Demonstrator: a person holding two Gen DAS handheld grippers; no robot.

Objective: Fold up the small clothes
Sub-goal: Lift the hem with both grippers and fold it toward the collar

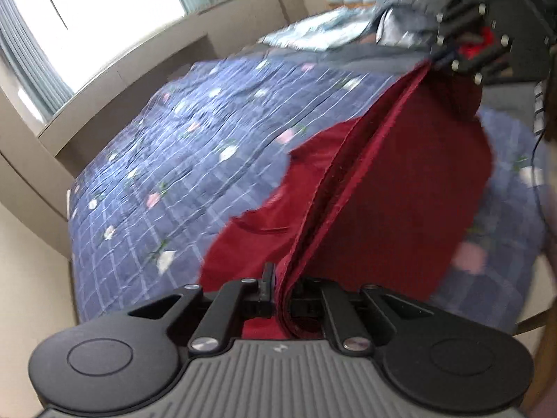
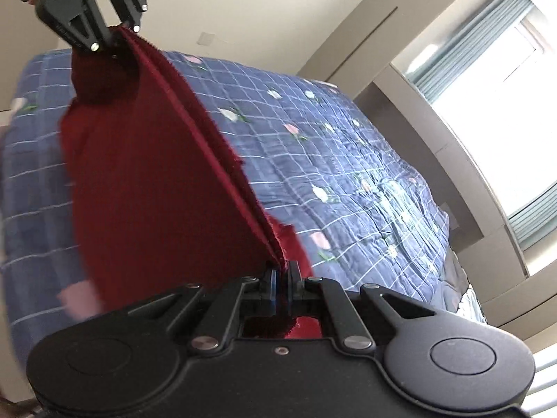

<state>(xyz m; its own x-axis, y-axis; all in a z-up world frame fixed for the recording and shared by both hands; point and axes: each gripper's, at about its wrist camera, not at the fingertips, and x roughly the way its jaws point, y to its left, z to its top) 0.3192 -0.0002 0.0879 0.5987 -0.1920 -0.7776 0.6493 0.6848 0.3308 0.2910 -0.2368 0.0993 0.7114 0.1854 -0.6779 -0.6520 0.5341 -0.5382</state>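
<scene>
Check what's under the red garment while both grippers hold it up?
Under the red garment, the blue checked floral quilt shows on the bed around it. The hanging cloth hides the quilt directly beneath, so anything lying there can't be seen.

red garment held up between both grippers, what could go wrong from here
The red garment hangs from just its top edge, pinched by the left hand-held gripper and right hand-held gripper; that edge could slip out. Its loose lower part may bunch when laid on the blue quilt, spoiling the fold.
</scene>
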